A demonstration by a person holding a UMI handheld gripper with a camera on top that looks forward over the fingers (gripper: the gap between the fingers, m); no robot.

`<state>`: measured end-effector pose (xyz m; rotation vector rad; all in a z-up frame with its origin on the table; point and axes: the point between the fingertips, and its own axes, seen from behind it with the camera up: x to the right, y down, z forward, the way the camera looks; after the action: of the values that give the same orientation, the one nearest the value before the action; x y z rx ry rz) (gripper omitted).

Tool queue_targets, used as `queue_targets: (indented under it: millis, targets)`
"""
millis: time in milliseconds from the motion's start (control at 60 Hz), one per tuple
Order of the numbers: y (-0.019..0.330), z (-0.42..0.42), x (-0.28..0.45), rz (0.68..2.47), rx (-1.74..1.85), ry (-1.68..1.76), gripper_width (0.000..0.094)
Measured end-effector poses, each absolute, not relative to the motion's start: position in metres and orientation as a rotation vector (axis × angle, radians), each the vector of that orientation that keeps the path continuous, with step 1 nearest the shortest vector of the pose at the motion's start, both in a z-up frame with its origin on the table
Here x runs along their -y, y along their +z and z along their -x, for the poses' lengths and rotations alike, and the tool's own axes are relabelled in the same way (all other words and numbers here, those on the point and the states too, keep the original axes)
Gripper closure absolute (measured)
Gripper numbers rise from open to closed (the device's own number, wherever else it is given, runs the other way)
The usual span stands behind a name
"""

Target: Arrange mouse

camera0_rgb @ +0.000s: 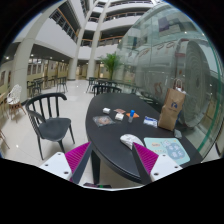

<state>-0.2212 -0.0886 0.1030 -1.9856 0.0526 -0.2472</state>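
A white-grey mouse (130,141) lies on the round black table (108,135), just left of a pale blue-green mat (170,149). My gripper (113,165) is open and empty, held above the table's near edge. Its left fingertip pad (78,158) is over the floor beside the table. Its right fingertip pad (150,160) is just in front of the mouse and the mat. The mouse is slightly ahead of the right finger, not between the fingers.
A brown paper bag (172,108) stands at the table's far right. Small items (120,117) lie around the table's middle. A black chair (48,120) stands left of the table. A glass wall (185,60) runs along the right. Open floor lies to the left.
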Motion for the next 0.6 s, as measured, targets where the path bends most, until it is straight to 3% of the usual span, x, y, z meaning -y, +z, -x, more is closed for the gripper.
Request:
queue_targets:
  millis: [283,600]
  targets:
    - [0.098,0.230,0.090,1.986,-0.065,-0.161,0.0088]
    - [0.039,0.116,0.068,2.075,-0.188,-0.327,0.0097]
